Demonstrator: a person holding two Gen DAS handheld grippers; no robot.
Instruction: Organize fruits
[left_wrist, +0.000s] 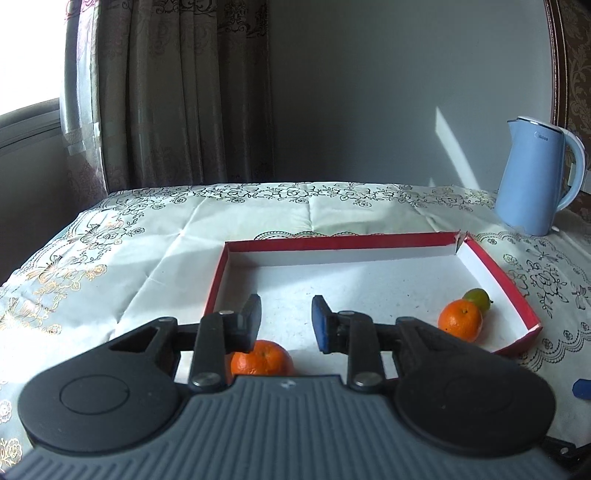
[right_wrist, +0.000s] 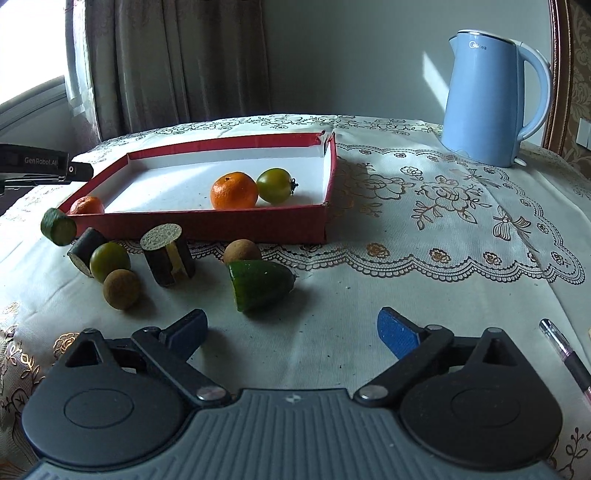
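A: Starting at the left of the right wrist view?

B: A green cucumber piece (right_wrist: 58, 226) at the red tray's (right_wrist: 207, 225) left corner, then two dark sugarcane stubs (right_wrist: 85, 251) (right_wrist: 168, 254), a green tomato (right_wrist: 109, 261) and a brown longan (right_wrist: 121, 288) clustered in front of it.

A: Centre?

B: Another longan (right_wrist: 242, 252), a cut cucumber end (right_wrist: 258, 284). Inside the tray: an orange (right_wrist: 86, 206) at the left corner, an orange (right_wrist: 233, 190) touching a green tomato (right_wrist: 274, 185) toward the right.

A: The tools?

B: The right gripper (right_wrist: 291, 328) is spread wide, empty, lower centre. The left gripper (left_wrist: 286, 319) stands narrower, empty, above an orange (left_wrist: 261, 358). A blue kettle (right_wrist: 487, 99) sits upper right.
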